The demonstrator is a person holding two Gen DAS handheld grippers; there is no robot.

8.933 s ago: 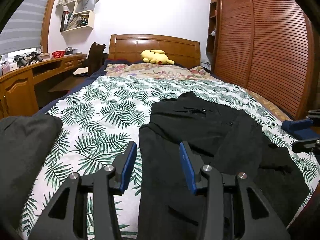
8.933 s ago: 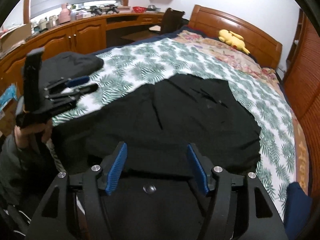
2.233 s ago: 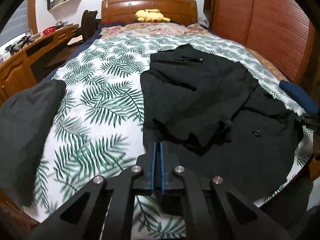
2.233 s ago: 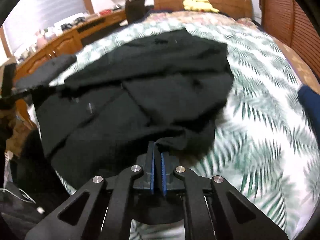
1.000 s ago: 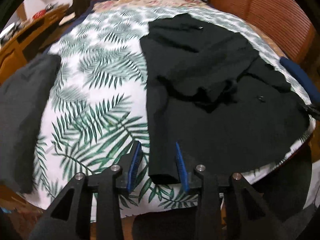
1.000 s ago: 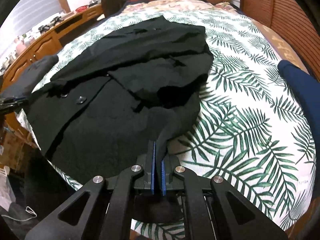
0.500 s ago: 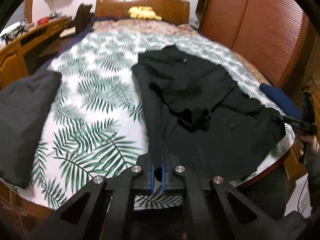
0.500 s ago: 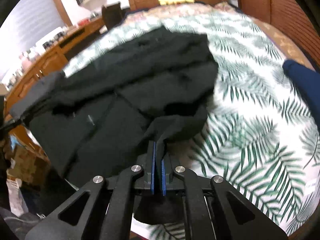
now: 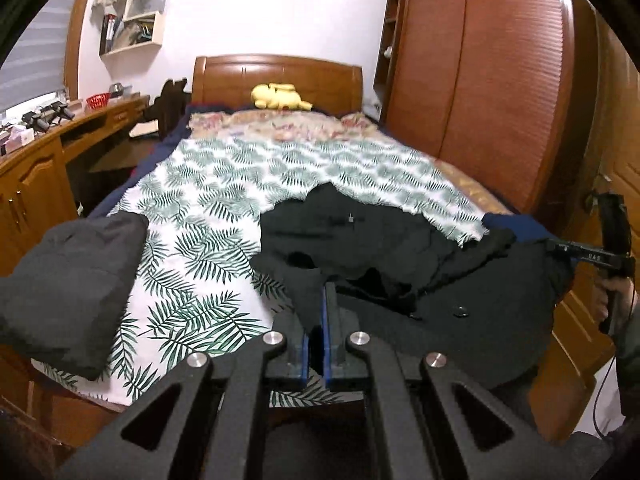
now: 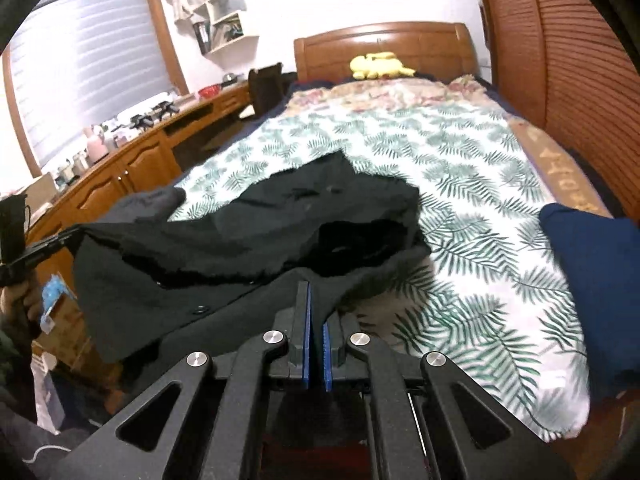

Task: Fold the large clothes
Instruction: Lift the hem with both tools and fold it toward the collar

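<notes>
A large black coat (image 9: pixel 460 280) with buttons lies bunched on the near part of the bed, its hem hanging off the foot end; it also shows in the right wrist view (image 10: pixel 248 240). My left gripper (image 9: pixel 319 312) is shut on one bottom corner of the coat and holds it raised. My right gripper (image 10: pixel 316 316) is shut on the other bottom corner, also raised. The hem stretches between the two. The right gripper shows in the left wrist view (image 9: pixel 560 246), the left one in the right wrist view (image 10: pixel 70 234).
The bed (image 9: pixel 224 184) has a white palm-leaf cover. A folded dark grey garment (image 9: pixel 68 280) lies at its near left corner, a navy blue one (image 10: pixel 592 256) at the near right. A wooden desk (image 9: pixel 36 160) runs along the left, a wardrobe (image 9: pixel 500 80) along the right.
Both grippers have risen and pulled back towards the foot of the bed, lifting the coat's hem off the cover. The left gripper, open a second ago, is shut on its corner.
</notes>
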